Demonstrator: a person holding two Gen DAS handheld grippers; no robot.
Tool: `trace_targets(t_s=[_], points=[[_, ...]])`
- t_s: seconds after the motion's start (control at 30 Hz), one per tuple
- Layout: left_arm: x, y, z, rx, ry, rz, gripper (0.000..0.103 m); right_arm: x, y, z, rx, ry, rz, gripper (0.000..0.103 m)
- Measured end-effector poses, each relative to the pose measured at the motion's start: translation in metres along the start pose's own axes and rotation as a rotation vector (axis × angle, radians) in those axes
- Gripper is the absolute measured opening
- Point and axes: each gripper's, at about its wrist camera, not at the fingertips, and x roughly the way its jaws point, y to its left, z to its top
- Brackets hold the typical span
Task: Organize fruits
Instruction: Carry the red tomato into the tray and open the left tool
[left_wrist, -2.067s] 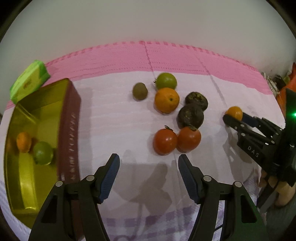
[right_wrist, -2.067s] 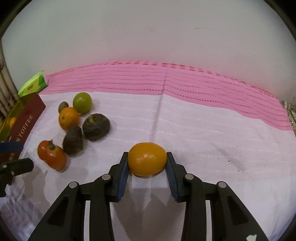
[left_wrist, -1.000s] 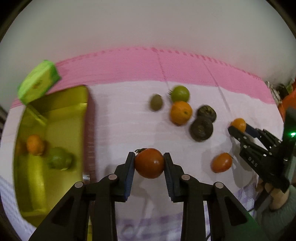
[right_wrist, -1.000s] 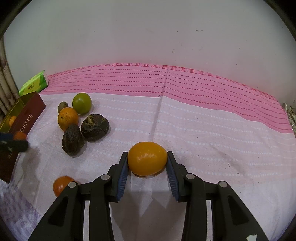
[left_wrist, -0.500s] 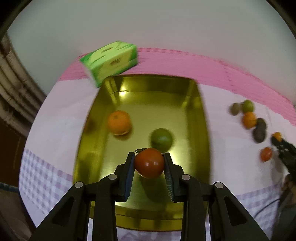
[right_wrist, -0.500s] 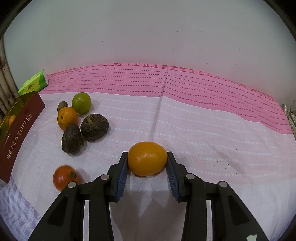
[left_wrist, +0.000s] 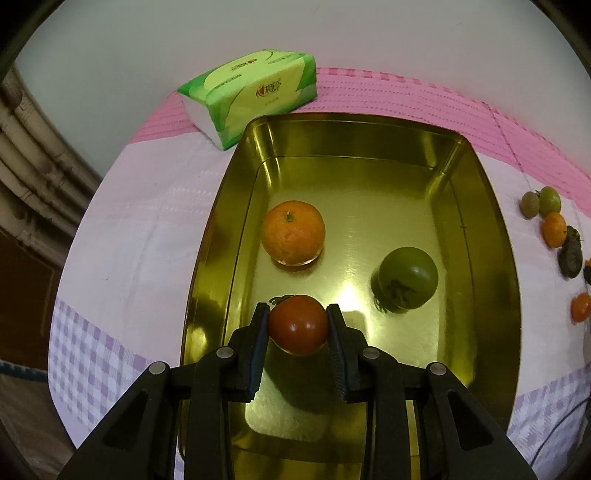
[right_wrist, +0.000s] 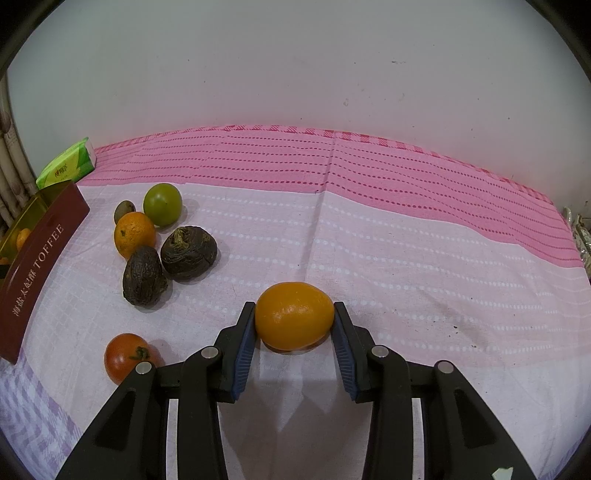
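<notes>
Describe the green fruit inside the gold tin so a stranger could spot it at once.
Find the gold tin on the pink and white cloth, in front of the green tissue pack. Two fruits lie loose on its floor; the green fruit is the right-hand one. It is dark green and smooth with a dried stem cap, unlike the orange beside it.

Gold tin (left_wrist: 491, 236): near rim hidden behind the left gripper's body. Loose fruits at the left view's right edge: small, one dark fruit (left_wrist: 570, 258) cut off (kind unclear). Second red tomato (right_wrist: 123, 356): partly covered by the right gripper's frame. Tissue pack (right_wrist: 66, 166): edge-cropped, lettering illegible.
</notes>
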Motion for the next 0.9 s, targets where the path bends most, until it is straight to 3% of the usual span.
trace_targets(t_s=[0.63,0.8,0.9], points=[[0.002,0.002,0.004,0.002,0.005,0.007,0.034,0.001,0.0,0.0,-0.001,0.0,0.0,0.037],[-0.016,0.003,0.004,0.004,-0.046,0.001,0.053,0.002,0.0,0.002,0.007,0.014,-0.004,0.036],[-0.027,0.004,0.002,0.007,-0.076,-0.004,0.057,0.002,0.003,0.005,-0.001,0.026,-0.017,0.035]])
